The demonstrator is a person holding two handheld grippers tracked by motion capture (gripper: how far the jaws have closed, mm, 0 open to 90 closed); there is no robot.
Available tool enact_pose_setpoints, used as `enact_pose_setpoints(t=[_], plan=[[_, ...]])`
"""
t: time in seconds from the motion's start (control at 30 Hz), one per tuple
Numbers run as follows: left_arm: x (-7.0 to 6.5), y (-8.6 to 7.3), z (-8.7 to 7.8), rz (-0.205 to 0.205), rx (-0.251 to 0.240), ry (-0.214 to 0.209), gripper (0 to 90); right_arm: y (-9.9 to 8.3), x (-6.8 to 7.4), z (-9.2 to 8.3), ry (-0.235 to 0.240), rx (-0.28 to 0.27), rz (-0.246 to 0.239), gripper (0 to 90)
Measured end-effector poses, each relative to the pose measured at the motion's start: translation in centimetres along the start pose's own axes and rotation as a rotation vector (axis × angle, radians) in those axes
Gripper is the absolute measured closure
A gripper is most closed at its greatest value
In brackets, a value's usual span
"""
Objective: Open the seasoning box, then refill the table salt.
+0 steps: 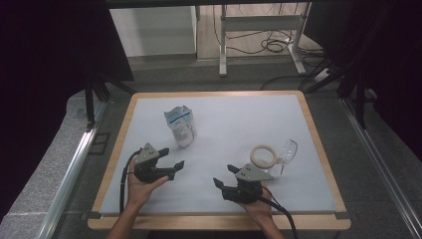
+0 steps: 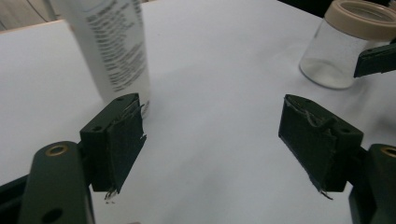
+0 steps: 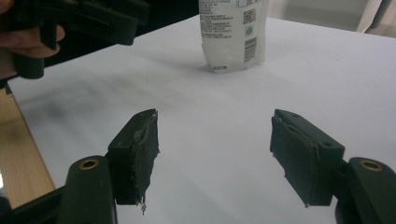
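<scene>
Plainly, nothing is gripped at this moment. At the left of the white, matte tabletop [image 1: 224, 134], near its front edge, the left gripper [image 1: 171, 158] hovers with its black jaws spread wide and only bare surface between them; its pads [image 2: 122, 140] look rough, frayed at the edges. Just beyond it, toward the far left part of the tabletop, stands the white soft plastic pouch with blue print [image 1: 180, 126], upright, creased and slightly crumpled at the top, with fine text and a barcode on its back face [image 3: 233, 32]. It stands free, apart from both tools.

Further right, near the front edge, the right gripper [image 1: 225, 176] also has its jaws parted, nothing caught between the worn pads [image 3: 142, 154]. To its right, close to the right edge, lies the clear plastic jar with a beige ring-shaped rim [image 1: 273, 155], tipped on its side with the mouth turned toward the person; its wall is smooth and transparent, and in the left gripper view a faint pale residue seems to sit in the bottom [image 2: 343, 51].

As a judgement: the work looks either barely started or between steps. Pouch and jar sit well apart, neither lifted, and no contents can be seen passing from one to the other. Taking hold of each item would be what remains.
</scene>
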State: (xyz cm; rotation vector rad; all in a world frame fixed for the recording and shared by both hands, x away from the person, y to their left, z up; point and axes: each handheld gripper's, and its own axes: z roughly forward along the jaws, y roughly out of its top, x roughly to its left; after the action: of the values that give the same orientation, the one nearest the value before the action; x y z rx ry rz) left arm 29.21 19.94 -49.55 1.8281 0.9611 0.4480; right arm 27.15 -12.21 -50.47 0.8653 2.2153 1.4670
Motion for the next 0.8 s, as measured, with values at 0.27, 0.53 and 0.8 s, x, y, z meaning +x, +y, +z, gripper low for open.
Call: enact_pose_setpoints(t=[0.27, 0.53, 0.8], plan=[[0.5, -0.1, -0.5, -0.028, -0.019, 0.025, 23.8, -0.6, 0.1, 0.0, -0.009, 0.015, 0.003, 32.5], [1.7, 0.3, 0.3, -0.047, -0.026, 0.071, 29.1, -1.4, 0.1, 0.2, -0.026, 0.047, -0.018, 32.2], [3.6, 2.8, 1.1, -0.047, -0.064, 0.124, 34.5, -1.1, 0.0, -0.7, -0.055, 0.029, -0.026, 31.8]])
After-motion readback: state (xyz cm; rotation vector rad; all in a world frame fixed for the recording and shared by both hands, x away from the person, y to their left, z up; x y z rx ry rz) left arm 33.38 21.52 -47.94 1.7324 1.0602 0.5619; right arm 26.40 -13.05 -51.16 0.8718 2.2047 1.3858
